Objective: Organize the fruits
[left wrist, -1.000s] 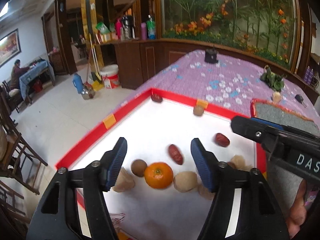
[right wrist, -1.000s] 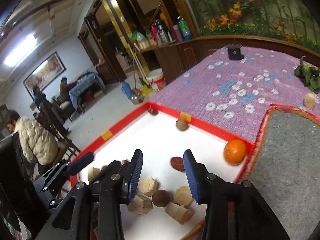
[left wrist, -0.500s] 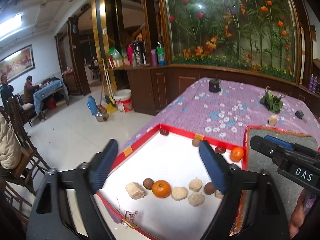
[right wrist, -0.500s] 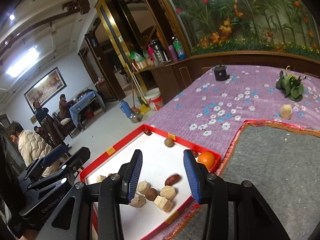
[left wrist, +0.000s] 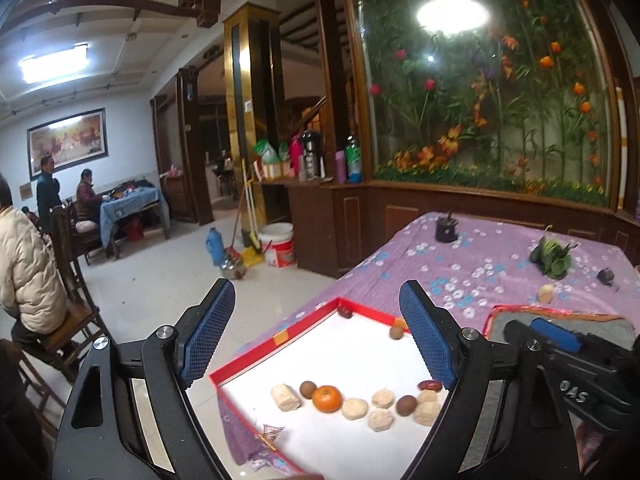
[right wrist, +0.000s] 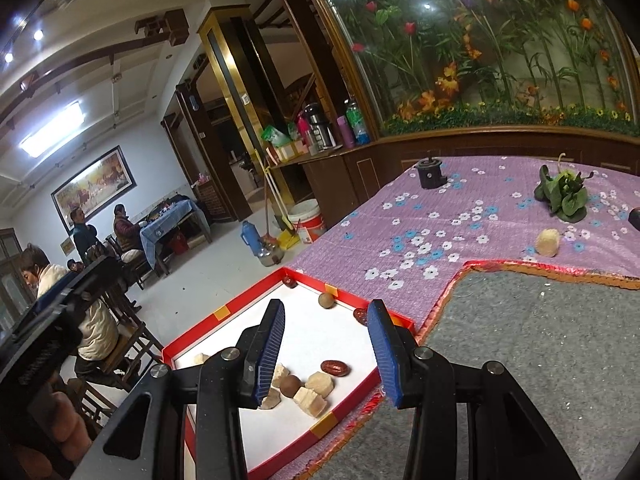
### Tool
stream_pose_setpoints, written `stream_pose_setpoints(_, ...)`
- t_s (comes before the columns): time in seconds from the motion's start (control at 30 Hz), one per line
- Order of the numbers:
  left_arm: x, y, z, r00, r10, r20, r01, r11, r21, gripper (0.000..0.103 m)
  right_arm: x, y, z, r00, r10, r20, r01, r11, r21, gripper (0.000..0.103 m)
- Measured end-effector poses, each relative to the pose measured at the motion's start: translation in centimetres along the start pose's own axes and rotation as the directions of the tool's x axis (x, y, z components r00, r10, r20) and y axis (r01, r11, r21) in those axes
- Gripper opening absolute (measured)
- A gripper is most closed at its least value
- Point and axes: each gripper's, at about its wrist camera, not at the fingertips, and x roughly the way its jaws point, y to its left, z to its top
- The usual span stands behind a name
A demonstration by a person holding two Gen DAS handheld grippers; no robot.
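Standing left: chairs (left wrist: 68, 280), a seated person in a pale coat (left wrist: 28, 264).
Left gripper (left wrist: 316, 336): jaws spread wide, nothing between them, above the tray.
Tray (left wrist: 248, 360): red-rimmed, white floor, on the purple cloth (left wrist: 472, 264), long axis running away from the cameras.
Fruits: orange (left wrist: 327, 398) near the front rim among pale chunks and brown balls.
Date (right wrist: 334, 368): lying crosswise.
Right gripper (right wrist: 326, 348): jaws partly apart, empty.
Right: grey mat (right wrist: 540, 340), greens (right wrist: 564, 194).

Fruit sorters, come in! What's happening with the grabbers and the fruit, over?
Left gripper open, empty. Right gripper open, empty. Round orange tangerine rests in red-rimmed white tray among brown fruits, pale chunks. Nothing blocking.
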Motion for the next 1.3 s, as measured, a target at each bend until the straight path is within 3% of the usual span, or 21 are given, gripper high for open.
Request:
stream_pose_setpoints(0.4, -0.9, -1.8, 0.1, 0.997, -0.074, -0.031, 0.077, 0.993, 0.092, 0.085, -0.6, -0.9, -0.2, 1.000, 0.012, 0.010, -0.012, 1.000, 0.002, 0.041)
stream_pose_setpoints(0.63, -0.6, -1.2, 0.0, 0.997, -0.052, -0.052, 0.055, 0.996, 0.070, 0.085, -1.0, 0.4, -0.9, 1.000, 0.016, 0.007, -0.015, 0.998, -0.067, 0.041)
stream_pose_setpoints(1.3, -1.8, 2.5, 0.8, 0.994, -0.108, -0.028, 0.108, 0.994, -0.011, 0.085, -0.6, 4.2, -1.6, 0.999, 0.053, -0.008, -0.053, 0.979, -0.195, 0.041)
